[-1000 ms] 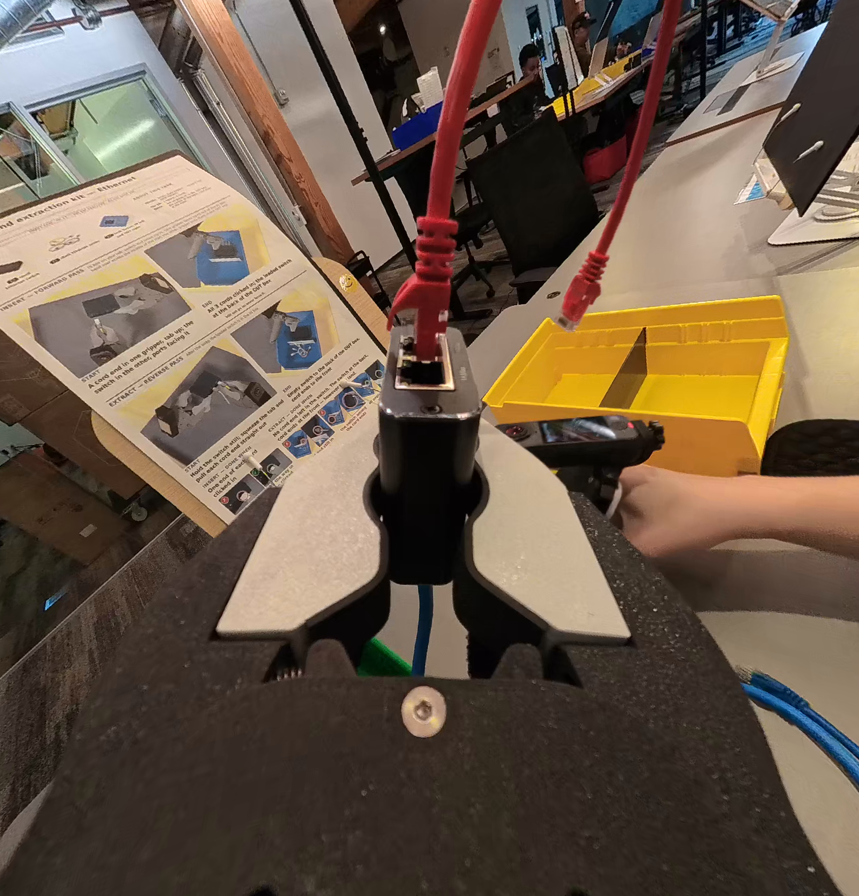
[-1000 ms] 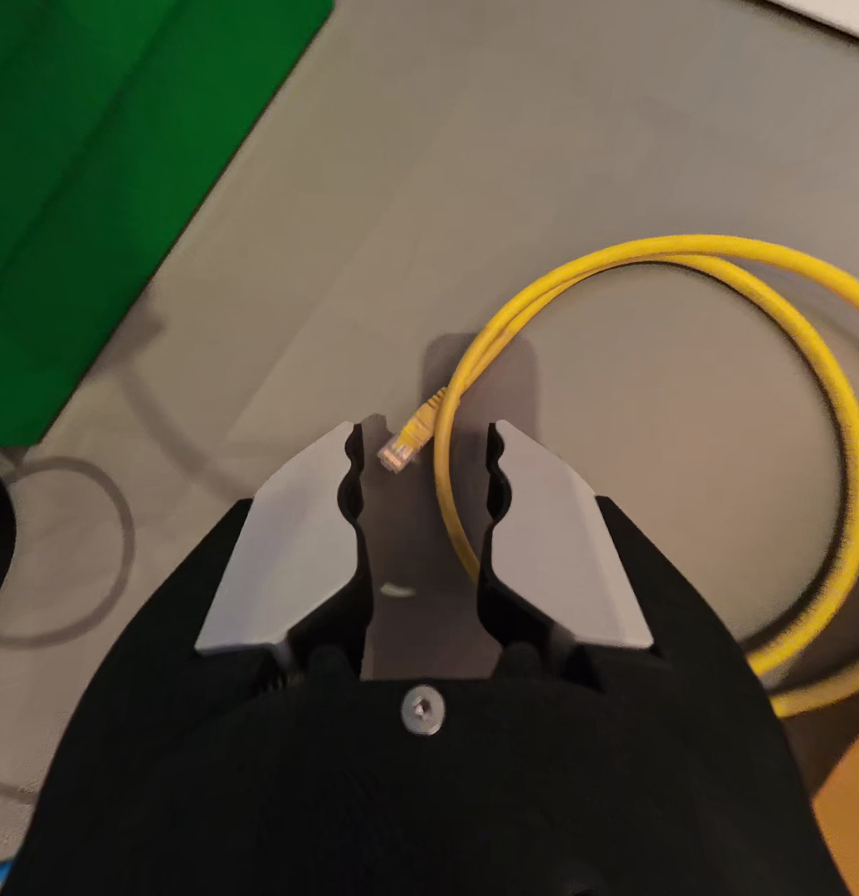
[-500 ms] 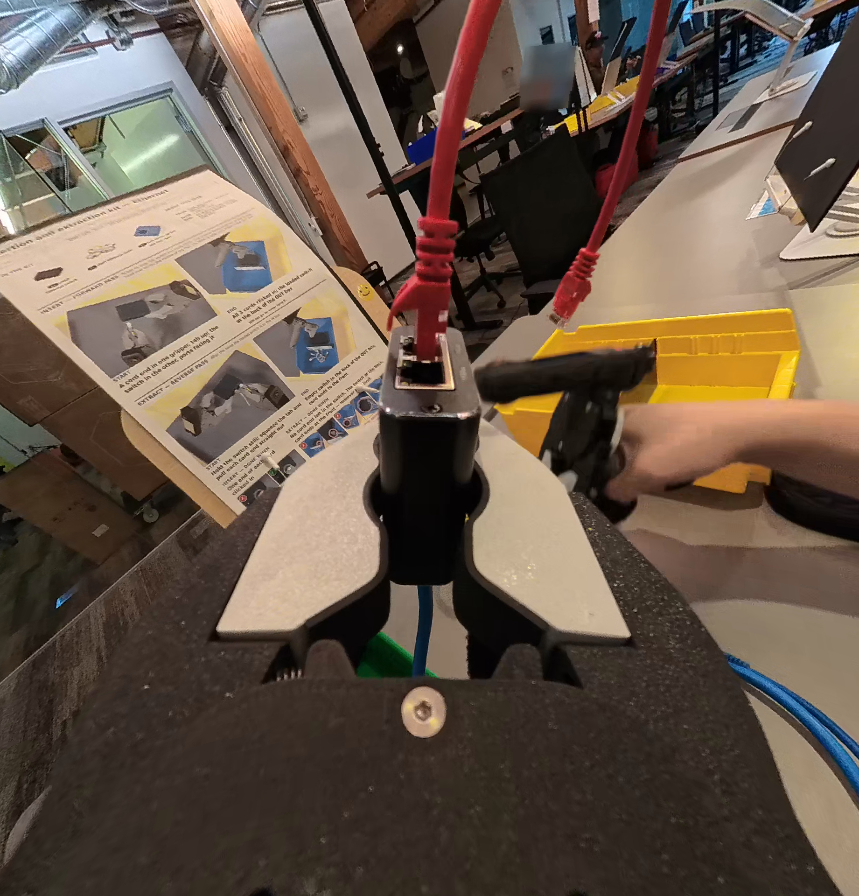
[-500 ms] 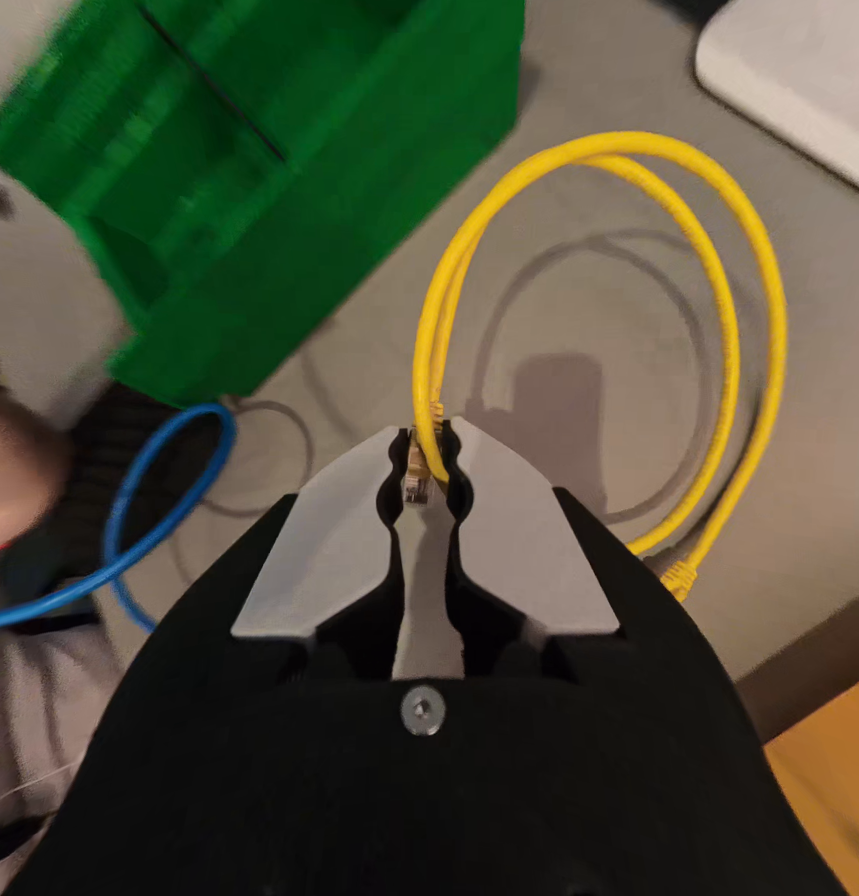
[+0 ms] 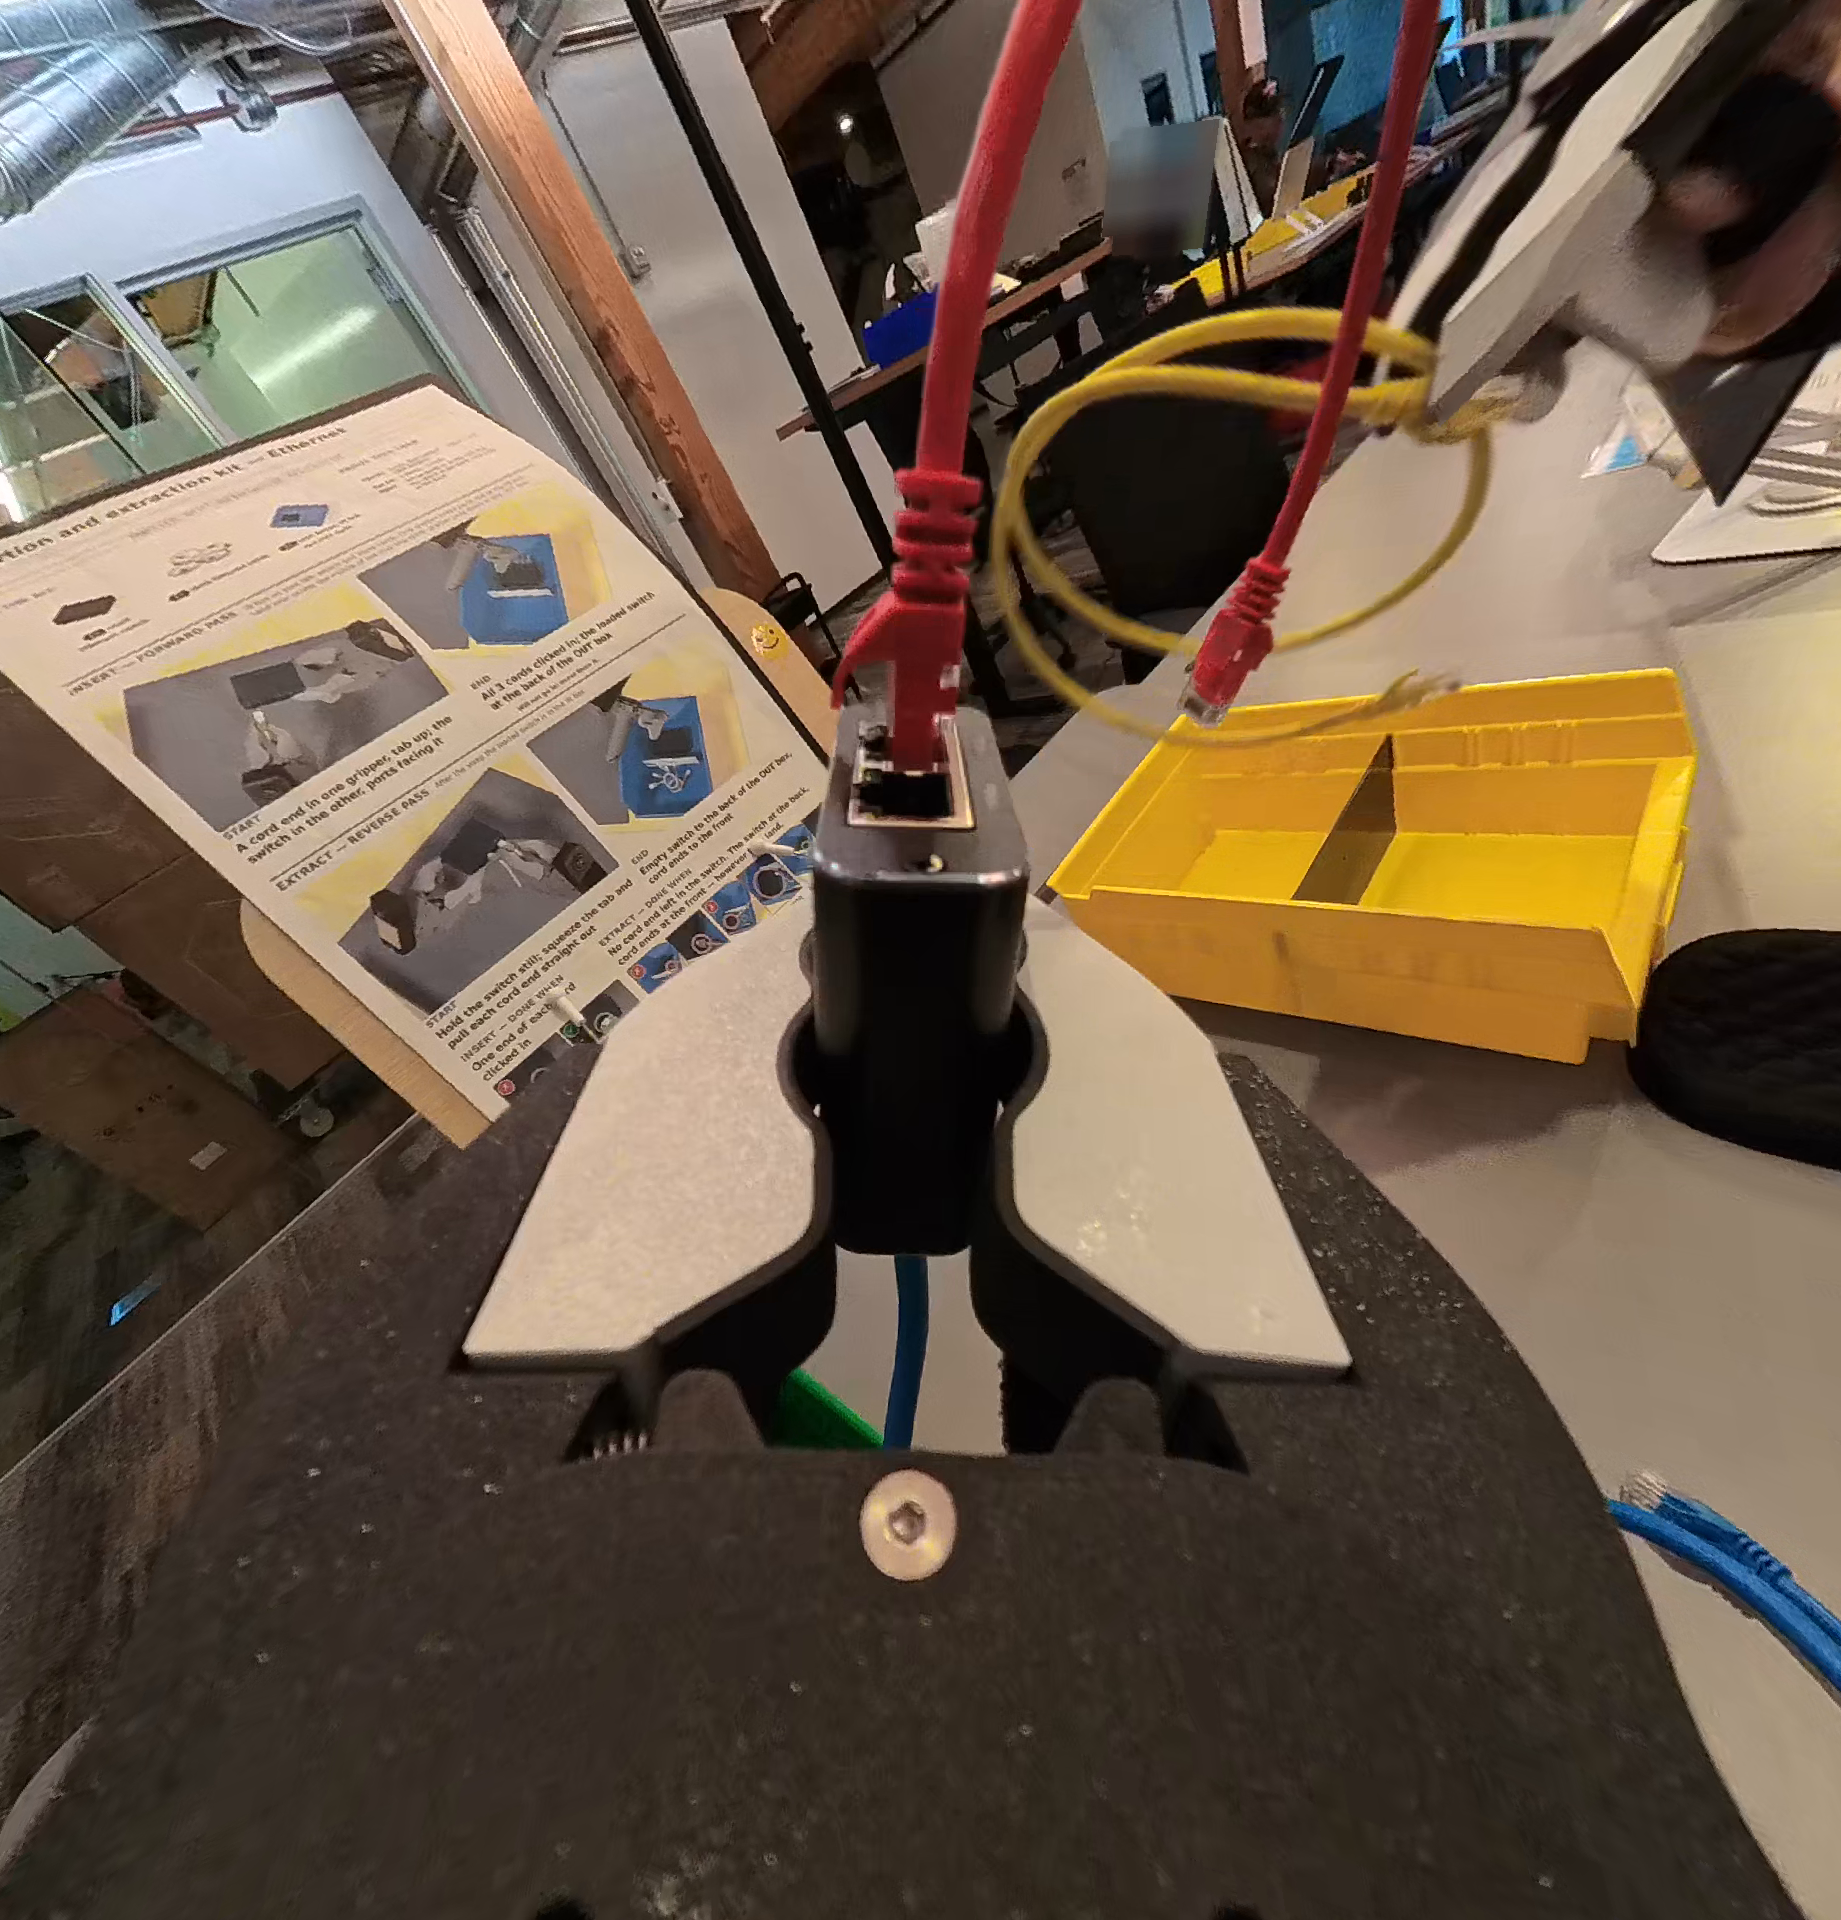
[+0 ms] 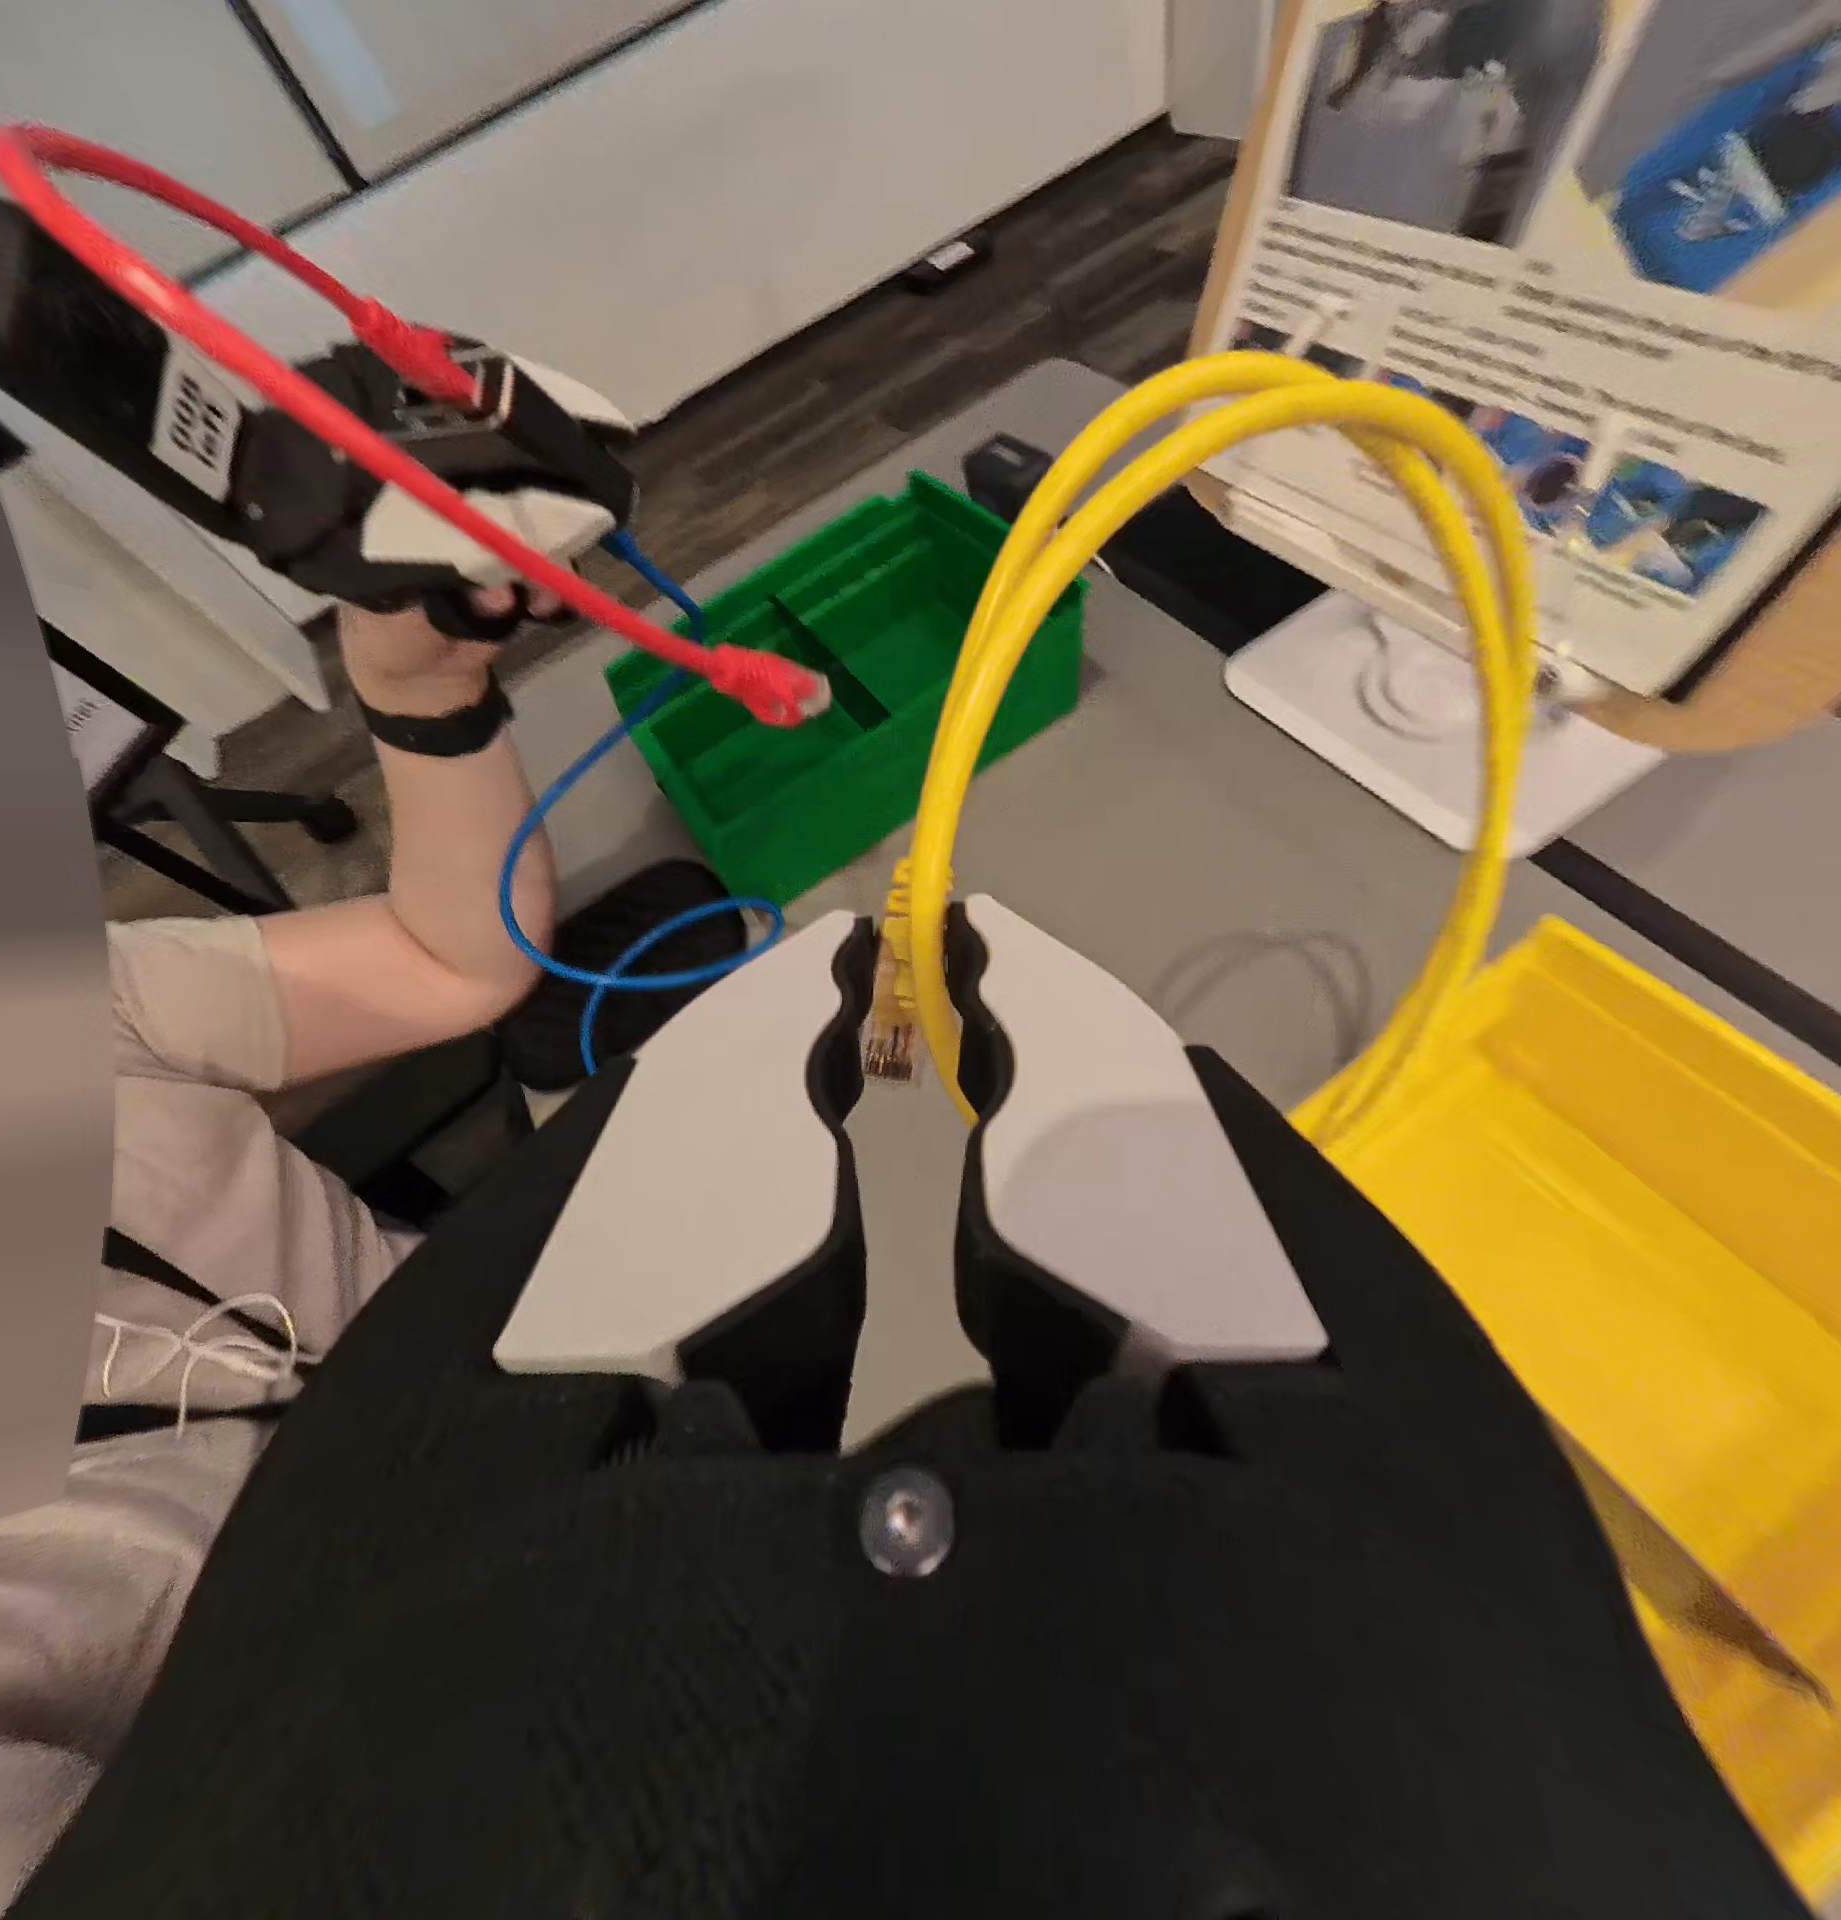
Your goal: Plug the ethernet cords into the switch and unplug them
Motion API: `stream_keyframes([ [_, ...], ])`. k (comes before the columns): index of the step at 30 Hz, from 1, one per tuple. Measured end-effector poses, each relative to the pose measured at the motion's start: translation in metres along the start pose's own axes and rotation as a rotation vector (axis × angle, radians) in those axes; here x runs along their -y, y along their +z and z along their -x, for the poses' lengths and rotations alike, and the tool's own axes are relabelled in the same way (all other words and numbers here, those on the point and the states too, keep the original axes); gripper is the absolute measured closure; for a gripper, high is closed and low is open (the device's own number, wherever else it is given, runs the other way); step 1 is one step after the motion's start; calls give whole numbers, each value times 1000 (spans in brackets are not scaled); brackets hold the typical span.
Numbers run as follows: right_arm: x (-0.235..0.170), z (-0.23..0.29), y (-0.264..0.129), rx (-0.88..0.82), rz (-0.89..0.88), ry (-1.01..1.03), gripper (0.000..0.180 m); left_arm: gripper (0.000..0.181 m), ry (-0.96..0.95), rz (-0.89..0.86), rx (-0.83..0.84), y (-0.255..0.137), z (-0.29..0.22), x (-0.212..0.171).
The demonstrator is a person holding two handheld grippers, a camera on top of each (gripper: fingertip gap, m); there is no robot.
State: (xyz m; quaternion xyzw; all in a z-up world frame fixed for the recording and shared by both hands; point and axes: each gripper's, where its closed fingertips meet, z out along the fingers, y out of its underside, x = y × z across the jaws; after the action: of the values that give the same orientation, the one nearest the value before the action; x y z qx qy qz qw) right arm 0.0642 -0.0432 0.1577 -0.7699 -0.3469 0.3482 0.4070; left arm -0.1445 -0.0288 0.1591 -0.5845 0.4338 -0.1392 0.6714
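The black switch (image 5: 918,997) stands upright, clamped between the fingers of the left hand-held gripper (image 5: 916,1049), its ports facing up and away from the camera. A red cord (image 5: 931,582) is already seated in one port, with its free plug (image 5: 1222,665) dangling loose beside it; the port nearest the camera looks empty, and a blue cord (image 5: 911,1340) runs down from below the switch, though where it joins is hidden. The right hand-held gripper (image 6: 905,997) is pinched shut on the plug end of a yellow cord (image 6: 900,987), whose loop arches over the bench (image 6: 1134,831), well apart from the switch. So the plugging phase seems partly done: the yellow plug waits its turn, and all the unplugging is likely still ahead. A yellow bin (image 5: 1415,883) and a green bin (image 6: 874,665) sit on the bench.
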Motion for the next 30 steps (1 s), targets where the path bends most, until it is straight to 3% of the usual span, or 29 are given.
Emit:
stream_keyframes([
  [8,-123,-46,-56,-51,315,124,165,155,-12,-8,0,0,2,0],
  [12,-191,-68,-48,-54,515,134,165,155,-19,1,5,2,4,-3],
  [16,-233,-76,-20,-61,683,59,165,155,-16,22,2,7,3,-7],
  [20,-259,-87,3,-69,797,56,165,155,6,44,-15,14,-4,-11],
  [24,-277,-91,12,-60,915,-89,164,155,28,58,-32,19,-10,-13],
  [30,-245,-84,7,-70,734,-139,150,155,34,71,-42,22,-13,-15],
])
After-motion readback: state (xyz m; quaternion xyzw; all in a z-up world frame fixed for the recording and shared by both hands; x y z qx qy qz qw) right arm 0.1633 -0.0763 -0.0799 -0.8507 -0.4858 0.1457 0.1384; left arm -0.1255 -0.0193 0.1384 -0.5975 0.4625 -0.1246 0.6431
